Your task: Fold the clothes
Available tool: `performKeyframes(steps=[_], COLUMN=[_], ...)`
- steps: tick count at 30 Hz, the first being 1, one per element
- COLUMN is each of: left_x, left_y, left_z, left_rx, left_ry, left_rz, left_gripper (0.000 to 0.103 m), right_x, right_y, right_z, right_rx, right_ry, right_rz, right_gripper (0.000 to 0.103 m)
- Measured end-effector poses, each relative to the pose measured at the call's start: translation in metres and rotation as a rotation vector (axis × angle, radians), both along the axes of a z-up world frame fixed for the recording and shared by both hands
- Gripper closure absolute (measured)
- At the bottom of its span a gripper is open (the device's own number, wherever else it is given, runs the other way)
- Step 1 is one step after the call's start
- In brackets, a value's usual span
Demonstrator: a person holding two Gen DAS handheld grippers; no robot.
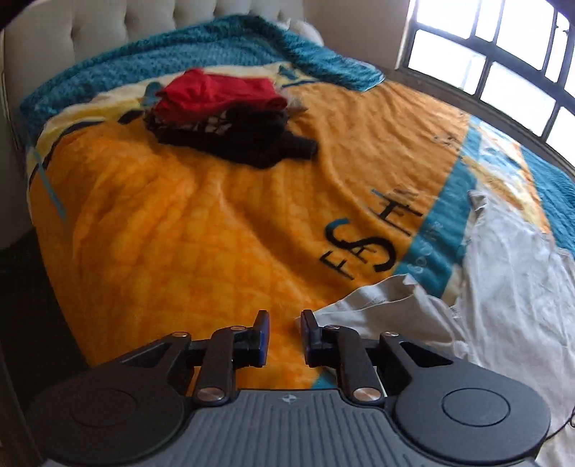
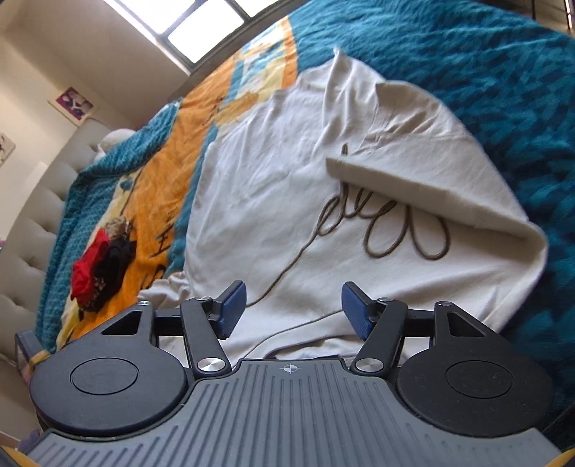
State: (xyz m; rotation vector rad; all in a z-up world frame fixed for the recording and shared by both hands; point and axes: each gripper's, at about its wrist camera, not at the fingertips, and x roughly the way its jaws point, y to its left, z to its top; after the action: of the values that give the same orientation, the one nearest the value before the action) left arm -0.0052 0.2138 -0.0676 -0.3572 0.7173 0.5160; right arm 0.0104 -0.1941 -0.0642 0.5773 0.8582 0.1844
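Note:
A cream shirt (image 2: 280,172) with brown looped lettering lies spread on the bed; its right side (image 2: 431,186) is folded over onto the front. My right gripper (image 2: 294,298) hovers over the shirt's near hem, its jaws wide apart and empty. In the left wrist view the same shirt (image 1: 503,287) lies at the lower right, with one corner reaching toward my left gripper (image 1: 284,319). That gripper's jaws stand a narrow gap apart, the orange blanket showing between them, and nothing is gripped. A pile with a red garment (image 1: 222,97) on top of black clothes (image 1: 251,140) sits farther up the bed.
The bed is covered by an orange blanket (image 1: 179,233) with dark letters and a teal blanket (image 2: 467,54). A tufted headboard (image 1: 107,21) stands behind the pile, and a barred window (image 1: 503,54) is at the bed's far side. The clothes pile (image 2: 90,266) also shows at the left.

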Motion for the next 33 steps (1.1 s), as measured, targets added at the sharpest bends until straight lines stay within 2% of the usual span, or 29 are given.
performKeyframes(steps=[1,3,4,6,8,11,12,14,15,17,19,20,21,22,23,26,30,33], left_x=[-0.004,-0.003,0.000,0.014,0.021,0.016,0.009,-0.005,-0.009,-0.016,-0.015,-0.010,-0.006,0.000,0.006,0.029,0.043,0.046], left_y=[-0.009,-0.033,-0.044,-0.076,-0.106,-0.134,-0.134,-0.128,-0.123,-0.116,-0.111,-0.112,-0.114,-0.119,-0.125,-0.148,-0.156,-0.158], left_z=[0.008,0.018,0.018,0.009,-0.009,-0.028,-0.028,-0.025,-0.020,-0.007,0.011,0.016,0.021,0.020,0.019,0.003,-0.012,-0.018], left_rx=[0.014,-0.034,-0.064,-0.180,-0.242,-0.235,-0.213,-0.173,-0.165,-0.148,-0.173,-0.196,-0.219,-0.214,-0.210,-0.150,-0.205,-0.213], left_ry=[-0.038,-0.092,-0.088,-0.030,0.054,0.179,0.200,0.241,0.257,0.263,0.189,0.146,0.103,0.077,0.052,0.060,0.089,0.109], left_rz=[-0.037,-0.186,-0.267,-0.462,-0.589,-0.703,-0.724,-0.773,-0.788,-0.804,-0.810,-0.802,-0.793,-0.785,-0.776,-0.709,-0.660,-0.656], left_gripper=[0.088,0.088,0.088,0.088,0.088,0.089,0.089,0.089,0.090,0.092,0.092,0.087,0.081,0.077,0.073,0.074,0.074,0.073], right_x=[-0.003,-0.004,-0.004,0.000,0.005,0.002,-0.002,-0.013,-0.020,-0.033,-0.042,-0.041,-0.040,-0.033,-0.024,0.017,0.072,0.101], right_y=[-0.006,-0.015,-0.020,-0.026,-0.025,-0.025,-0.028,-0.044,-0.051,-0.066,-0.072,-0.070,-0.068,-0.063,-0.057,-0.031,0.001,0.016], right_z=[0.004,0.008,0.008,0.001,-0.009,-0.024,-0.027,-0.026,-0.019,-0.004,0.013,0.023,0.030,0.033,0.035,0.023,-0.002,-0.019], right_rx=[-0.031,-0.101,-0.131,-0.141,-0.138,-0.204,-0.241,-0.313,-0.329,-0.361,-0.368,-0.345,-0.324,-0.309,-0.300,-0.350,-0.436,-0.473], right_ry=[-0.012,-0.008,0.001,0.045,0.087,0.132,0.153,0.192,0.191,0.189,0.131,0.077,0.024,-0.027,-0.076,-0.139,-0.110,-0.089], right_rz=[-0.023,-0.062,-0.078,-0.077,-0.045,-0.029,-0.046,-0.114,-0.137,-0.182,-0.190,-0.176,-0.157,-0.124,-0.090,0.000,0.107,0.165], right_gripper=[0.069,0.090,0.090,0.090,0.089,0.090,0.096,0.098,0.099,0.093,0.088,0.084,0.069,0.047,0.041,0.040,0.043,0.055])
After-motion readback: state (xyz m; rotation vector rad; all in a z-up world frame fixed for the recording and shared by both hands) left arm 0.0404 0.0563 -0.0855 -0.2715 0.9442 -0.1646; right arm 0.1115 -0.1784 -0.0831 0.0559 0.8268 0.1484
